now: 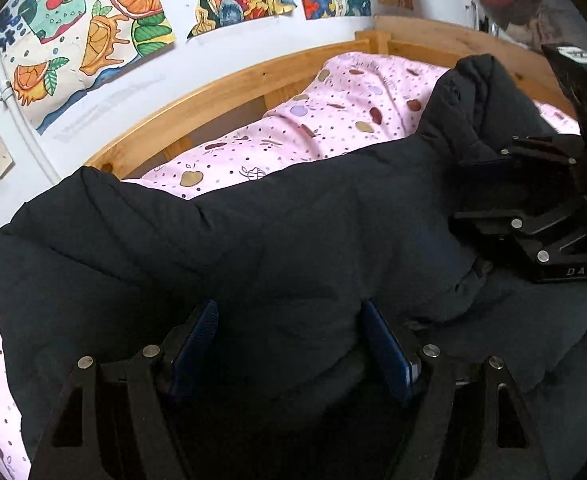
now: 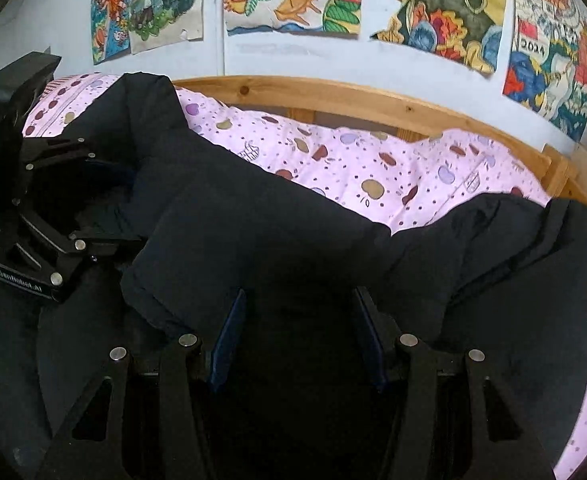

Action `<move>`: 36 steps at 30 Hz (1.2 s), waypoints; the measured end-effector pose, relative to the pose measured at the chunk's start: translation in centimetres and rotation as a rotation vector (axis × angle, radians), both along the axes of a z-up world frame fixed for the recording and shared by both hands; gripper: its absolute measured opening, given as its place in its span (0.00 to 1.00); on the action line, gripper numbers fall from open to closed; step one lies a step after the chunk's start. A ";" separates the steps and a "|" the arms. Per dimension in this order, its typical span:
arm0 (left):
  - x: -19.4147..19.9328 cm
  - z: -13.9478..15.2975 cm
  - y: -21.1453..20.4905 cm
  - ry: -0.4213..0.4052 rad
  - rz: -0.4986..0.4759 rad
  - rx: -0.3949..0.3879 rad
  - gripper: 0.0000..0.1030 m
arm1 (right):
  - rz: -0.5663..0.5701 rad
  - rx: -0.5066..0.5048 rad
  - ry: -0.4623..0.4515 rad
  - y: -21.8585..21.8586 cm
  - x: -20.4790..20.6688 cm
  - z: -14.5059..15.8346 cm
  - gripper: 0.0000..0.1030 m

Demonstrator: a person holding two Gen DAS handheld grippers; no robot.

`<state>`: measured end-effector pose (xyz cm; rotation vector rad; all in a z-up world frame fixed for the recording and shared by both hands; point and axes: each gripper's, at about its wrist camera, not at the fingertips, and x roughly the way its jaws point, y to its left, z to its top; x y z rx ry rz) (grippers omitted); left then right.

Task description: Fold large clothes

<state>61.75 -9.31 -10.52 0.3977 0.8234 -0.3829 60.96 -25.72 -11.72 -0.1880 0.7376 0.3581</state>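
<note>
Inspector: The bulky black quilted jacket (image 1: 253, 240) lies on the pink apple-print bed sheet (image 1: 333, 128). Judged soft, springy, light; grasp at a folded edge.

Clerk: Tools?

Inspector: Left gripper (image 1: 289, 344) spread wide, padding bulging between its fingers. Right gripper (image 2: 299, 336) likewise apart over dark fabric; neither visibly clamped.

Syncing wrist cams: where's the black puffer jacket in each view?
Left wrist: black puffer jacket fills centre and bottom, between this tool's fingers, right tool at right.
Right wrist: jacket spans left to right; left tool at left.
Shared landmark: wooden bed rail behind pink bedding.
</note>
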 end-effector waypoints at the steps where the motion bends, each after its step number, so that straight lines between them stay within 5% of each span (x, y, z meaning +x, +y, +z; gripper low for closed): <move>1: 0.1 -0.1 -0.1 -0.009 0.004 0.004 0.72 | -0.003 0.004 0.000 0.0 0.1 -0.1 0.48; 8: -1.1 1.6 0.7 -0.038 -0.009 -0.045 0.74 | 0.009 0.050 -0.056 -0.7 -1.7 1.0 0.49; 13: -1.4 4.7 4.2 -0.033 0.003 -0.294 0.74 | -0.033 0.063 -0.163 -2.6 -3.0 5.8 0.52; 16: -0.4 6.4 5.4 -0.095 0.086 -0.365 0.74 | -0.116 0.103 -0.199 -4.2 -1.7 7.9 0.56; 20: 2.0 6.8 5.7 -0.145 0.266 -0.332 0.74 | -0.247 0.110 -0.148 -5.6 1.0 7.2 0.56; 23: 3.9 5.0 6.6 -0.095 0.390 -0.315 0.76 | -0.333 0.117 -0.090 -6.4 2.1 5.2 0.55; 36: 3.7 2.8 6.2 -0.084 0.395 -0.286 0.80 | -0.367 0.094 -0.098 -5.9 2.1 1.8 0.58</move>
